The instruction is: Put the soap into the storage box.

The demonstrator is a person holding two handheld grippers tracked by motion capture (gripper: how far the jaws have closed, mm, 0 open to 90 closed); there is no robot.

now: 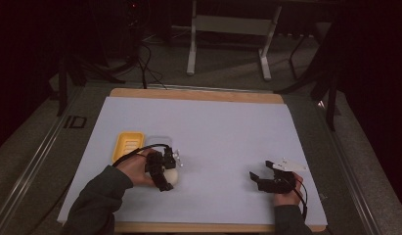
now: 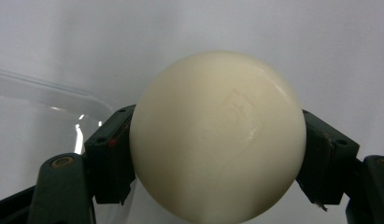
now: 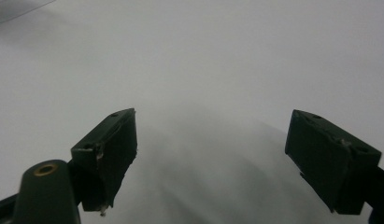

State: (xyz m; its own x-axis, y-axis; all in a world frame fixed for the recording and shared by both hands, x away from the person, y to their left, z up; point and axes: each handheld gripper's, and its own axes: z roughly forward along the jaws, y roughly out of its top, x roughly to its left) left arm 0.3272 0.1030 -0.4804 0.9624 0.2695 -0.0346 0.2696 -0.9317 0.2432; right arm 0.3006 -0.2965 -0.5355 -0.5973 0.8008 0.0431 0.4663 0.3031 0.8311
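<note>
My left gripper (image 2: 217,140) is clamped on a cream bar of soap (image 2: 217,137); in the left gripper view both black pads (image 2: 110,154) press its rounded sides, and a faint stamped mark shows on its face. From the high view I see that same gripper (image 1: 170,169) with the soap (image 1: 173,177) under it, just above the white sheet (image 1: 223,127) that covers the table. The yellow soap dish (image 1: 127,145) is my landmark: the soap sits near it, a little toward my side and to the right. A clear lid (image 1: 157,140) lies touching the dish's right edge, between the dish and the gripper; its glossy rim (image 2: 45,107) also appears at the left of the left gripper view, behind the soap.

My right gripper (image 1: 263,177) rests well apart from the dish, far to its right and nearer my edge of the sheet. Its jaws stand wide with nothing between them; the right gripper view shows bare white sheet (image 3: 203,70) past the two pads (image 3: 110,149).
</note>
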